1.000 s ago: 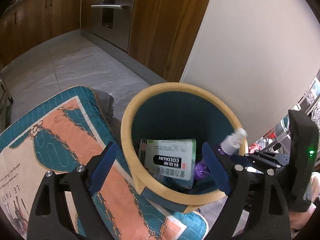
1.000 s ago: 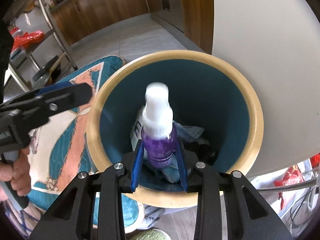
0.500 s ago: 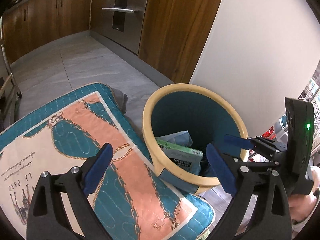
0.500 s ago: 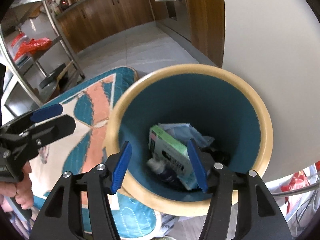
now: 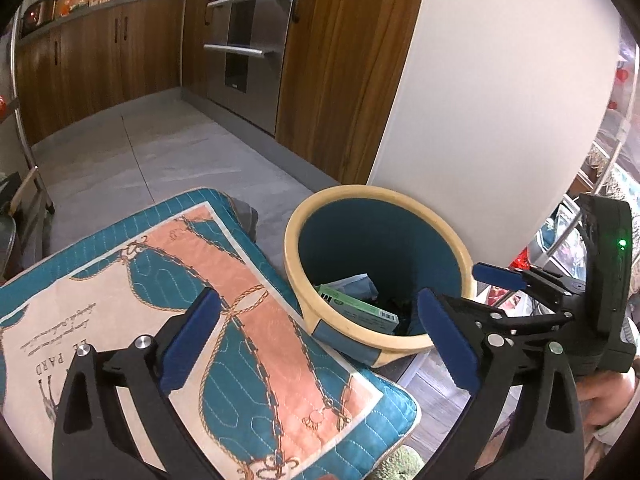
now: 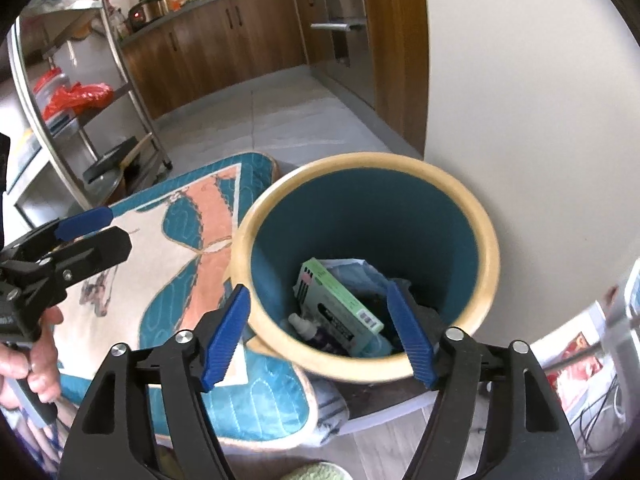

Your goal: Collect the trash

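Observation:
A round bin with a cream rim (image 6: 486, 240) and teal inside stands by a white wall; it also shows in the left wrist view (image 5: 294, 216). In it lie a green box (image 6: 340, 304), a purple spray bottle (image 6: 316, 334) and blue wrapping (image 6: 352, 270). My right gripper (image 6: 320, 336) is open and empty above the bin's near rim. My left gripper (image 5: 320, 332) is open and empty, over the cushion edge to the left of the bin. The green box (image 5: 356, 308) shows in the left wrist view too.
A teal, peach and cream quilted cushion (image 5: 200, 280) lies left of the bin, also in the right wrist view (image 6: 192, 240). A white wall panel (image 5: 500, 100) stands behind the bin. Wooden cabinets and an oven (image 5: 248, 40) line the far side. A metal rack (image 6: 80, 100) stands at left.
My right gripper opened and let go of the purple spray bottle, which dropped into the bin. Both grippers have pulled back and up from the bin.

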`<state>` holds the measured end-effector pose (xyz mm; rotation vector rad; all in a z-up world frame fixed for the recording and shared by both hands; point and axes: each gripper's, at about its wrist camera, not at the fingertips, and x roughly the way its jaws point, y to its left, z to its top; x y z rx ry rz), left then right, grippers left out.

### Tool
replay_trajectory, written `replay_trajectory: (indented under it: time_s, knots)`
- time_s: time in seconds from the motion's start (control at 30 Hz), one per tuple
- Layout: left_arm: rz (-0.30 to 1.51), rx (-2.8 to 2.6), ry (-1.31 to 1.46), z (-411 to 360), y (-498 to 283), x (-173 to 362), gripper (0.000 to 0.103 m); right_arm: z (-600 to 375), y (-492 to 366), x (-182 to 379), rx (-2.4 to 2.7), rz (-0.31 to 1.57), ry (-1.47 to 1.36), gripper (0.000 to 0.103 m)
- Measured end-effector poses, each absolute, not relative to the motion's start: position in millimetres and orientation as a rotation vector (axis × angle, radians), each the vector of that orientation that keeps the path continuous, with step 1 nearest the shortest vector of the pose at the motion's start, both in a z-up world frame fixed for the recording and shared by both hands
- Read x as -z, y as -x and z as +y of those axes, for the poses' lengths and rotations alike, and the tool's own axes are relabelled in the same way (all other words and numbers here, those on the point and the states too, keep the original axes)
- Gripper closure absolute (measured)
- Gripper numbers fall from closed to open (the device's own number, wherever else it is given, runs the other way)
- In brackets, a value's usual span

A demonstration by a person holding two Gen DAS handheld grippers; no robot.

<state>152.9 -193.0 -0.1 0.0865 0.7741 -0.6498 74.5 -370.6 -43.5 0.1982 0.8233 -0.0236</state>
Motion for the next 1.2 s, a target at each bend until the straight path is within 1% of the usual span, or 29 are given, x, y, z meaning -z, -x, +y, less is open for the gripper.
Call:
replay_trajectory:
  time_s: [0.2, 0.33, 0.37, 0.5, 0.9, 1.2]
  knots:
    - [0.730, 0.633, -0.119, -185, -127, -8, 0.006, -366, -41, 28, 0.057, 0.764, -0.179, 0.020]
    - [0.714, 0.621, -0.122, -181, -115, -11, 0.006, -362, -23, 18, 0.073, 0.717, -0.181, 0.016]
    - [0.709, 0.617, -0.124, -180, -112, -13, 0.006, -361, -18, 16, 0.083, 0.702, -0.180, 0.014]
    - [0.691, 0.605, -0.127, -176, -102, -16, 0.006, -357, -3, 8, 0.106, 0.652, -0.170, 0.011]
    - [0.652, 0.574, -0.124, -161, -73, -20, 0.005, -346, 21, 5, 0.141, 0.596, -0.144, 0.008]
    - [0.653, 0.547, -0.124, -161, -72, -19, 0.005, -342, 23, 5, 0.138, 0.596, -0.144, 0.008]
